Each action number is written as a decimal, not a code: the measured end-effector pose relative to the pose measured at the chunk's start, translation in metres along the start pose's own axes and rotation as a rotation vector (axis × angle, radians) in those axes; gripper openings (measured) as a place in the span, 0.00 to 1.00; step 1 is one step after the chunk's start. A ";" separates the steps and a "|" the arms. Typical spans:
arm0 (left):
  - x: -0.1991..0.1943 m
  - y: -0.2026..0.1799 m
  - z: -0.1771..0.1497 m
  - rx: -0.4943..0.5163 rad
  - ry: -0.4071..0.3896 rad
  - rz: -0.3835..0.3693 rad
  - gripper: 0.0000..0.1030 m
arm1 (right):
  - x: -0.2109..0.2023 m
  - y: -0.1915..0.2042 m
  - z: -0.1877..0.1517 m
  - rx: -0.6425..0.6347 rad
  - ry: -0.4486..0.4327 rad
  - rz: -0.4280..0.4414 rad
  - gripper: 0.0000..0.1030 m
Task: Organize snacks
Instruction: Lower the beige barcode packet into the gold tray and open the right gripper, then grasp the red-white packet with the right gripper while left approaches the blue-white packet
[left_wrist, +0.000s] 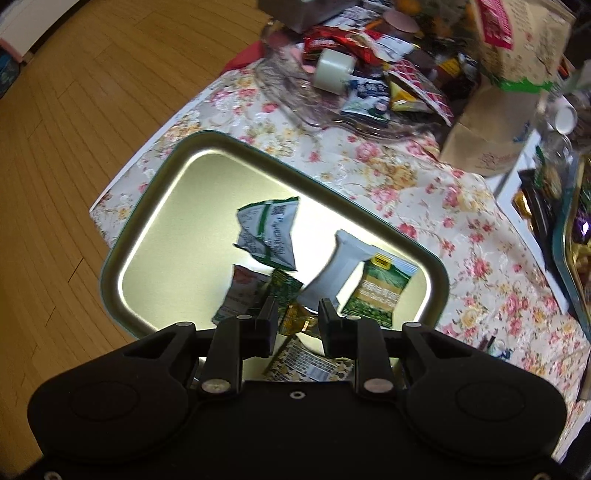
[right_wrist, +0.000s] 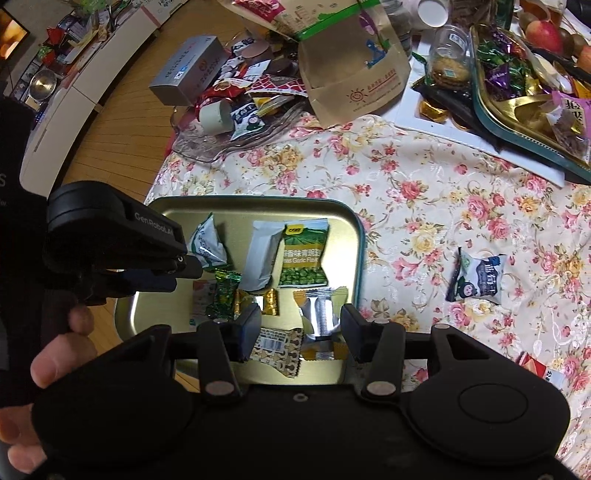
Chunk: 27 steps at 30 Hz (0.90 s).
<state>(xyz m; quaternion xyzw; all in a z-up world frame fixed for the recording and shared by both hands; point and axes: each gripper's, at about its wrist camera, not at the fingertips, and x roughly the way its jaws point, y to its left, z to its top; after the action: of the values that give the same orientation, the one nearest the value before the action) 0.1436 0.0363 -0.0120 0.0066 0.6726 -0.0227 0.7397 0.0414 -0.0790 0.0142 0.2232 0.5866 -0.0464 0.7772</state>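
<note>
A gold tin tray (left_wrist: 258, 155) (right_wrist: 354, 221) lies on the floral tablecloth and holds several snacks. Among them are a green pea packet (left_wrist: 376, 291) (right_wrist: 304, 254), a white packet (left_wrist: 336, 266) (right_wrist: 262, 254) and a white-and-green packet (left_wrist: 267, 232) (right_wrist: 207, 243). My left gripper (left_wrist: 298, 319) hangs open above the tray, with a gold candy (left_wrist: 295, 321) (right_wrist: 270, 301) lying below its gap. My right gripper (right_wrist: 303, 328) stands open over the tray's near right corner. A silver packet with yellow ends (right_wrist: 321, 314) lies on the tray under it, beside a brown patterned packet (right_wrist: 277, 347).
A dark blue and white packet (right_wrist: 480, 277) lies loose on the cloth right of the tray. A glass dish (right_wrist: 207, 147) piled with wrappers, a paper bag (right_wrist: 351, 74) and a second candy tray (right_wrist: 517, 110) crowd the far side. The table edge and wooden floor (left_wrist: 74, 147) are at left.
</note>
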 end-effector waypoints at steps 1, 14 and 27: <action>0.000 -0.006 -0.002 0.022 -0.001 -0.003 0.33 | 0.000 -0.002 0.000 0.005 0.001 -0.005 0.49; 0.002 -0.079 -0.027 0.237 0.015 -0.039 0.33 | -0.007 -0.059 -0.008 0.092 0.017 -0.103 0.49; 0.005 -0.148 -0.062 0.387 0.053 -0.093 0.33 | -0.012 -0.138 -0.028 0.178 0.053 -0.236 0.49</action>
<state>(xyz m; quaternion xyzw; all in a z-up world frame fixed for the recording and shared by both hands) 0.0760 -0.1089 -0.0194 0.1183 0.6745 -0.1856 0.7047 -0.0327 -0.1934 -0.0211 0.2217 0.6225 -0.1835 0.7278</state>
